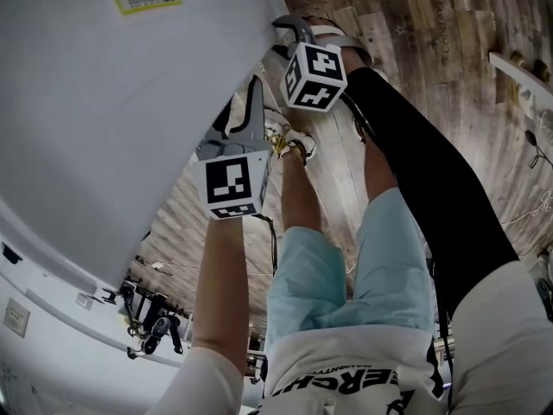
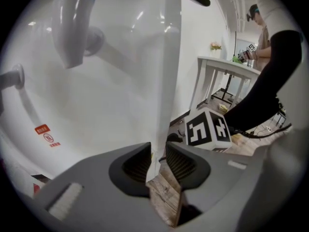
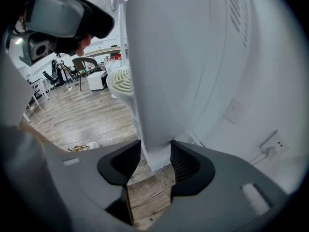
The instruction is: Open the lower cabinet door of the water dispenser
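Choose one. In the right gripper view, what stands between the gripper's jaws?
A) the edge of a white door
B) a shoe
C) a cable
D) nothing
A: the lower edge of the white cabinet door fills the gap between the jaws of the right gripper.

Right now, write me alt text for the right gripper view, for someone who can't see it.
The right gripper has its two grey jaws closed on the bottom corner of a white cabinet door seen edge-on. Wooden floor stretches away on the left; a wall socket shows low on the right.
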Motion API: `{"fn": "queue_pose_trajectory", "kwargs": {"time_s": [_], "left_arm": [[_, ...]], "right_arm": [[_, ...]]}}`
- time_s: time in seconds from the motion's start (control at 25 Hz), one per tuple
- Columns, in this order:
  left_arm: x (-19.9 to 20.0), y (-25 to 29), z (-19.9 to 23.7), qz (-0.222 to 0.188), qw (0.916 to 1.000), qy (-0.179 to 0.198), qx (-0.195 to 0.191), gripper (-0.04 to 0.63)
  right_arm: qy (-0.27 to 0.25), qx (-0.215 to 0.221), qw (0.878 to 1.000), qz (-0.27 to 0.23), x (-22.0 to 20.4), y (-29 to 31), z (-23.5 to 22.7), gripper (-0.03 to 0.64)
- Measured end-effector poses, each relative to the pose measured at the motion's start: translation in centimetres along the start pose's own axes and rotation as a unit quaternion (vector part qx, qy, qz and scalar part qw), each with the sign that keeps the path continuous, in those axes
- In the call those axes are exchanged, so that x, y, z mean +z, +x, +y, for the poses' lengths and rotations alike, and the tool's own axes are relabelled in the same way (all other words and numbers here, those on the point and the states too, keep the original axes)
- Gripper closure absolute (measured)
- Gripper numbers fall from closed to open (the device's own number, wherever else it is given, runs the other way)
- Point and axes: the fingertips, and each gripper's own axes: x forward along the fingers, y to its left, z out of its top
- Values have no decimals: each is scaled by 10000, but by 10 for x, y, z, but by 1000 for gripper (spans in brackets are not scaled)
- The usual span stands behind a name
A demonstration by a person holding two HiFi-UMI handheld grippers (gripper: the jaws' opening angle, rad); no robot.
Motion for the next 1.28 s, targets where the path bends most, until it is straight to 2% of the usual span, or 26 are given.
{"fn": "queue_pose_trajectory", "kwargs": {"time_s": [0.16,0.24,0.52,1.04,1.28], "left_arm": [[2,0,1,-66,10000,26,65,459],[9,0,1,-182,9997,110,131,538],[6,1,1,-104,9997,211,109,538],[-1,-7,2,-121,9997,109,188,538],[-3,-5,3,-127,9999,104,48,538]], "right_arm": [[-21,32,10000,88,0,0,-1,443],[-33,53,9999,121,0,0,-1,443],[-24,71,9999,84,-5,2,-2,445],[72,-28,9999,130,-7,3,-1,446],[201,-96,9994,254,-12,2,-1,446]]}}
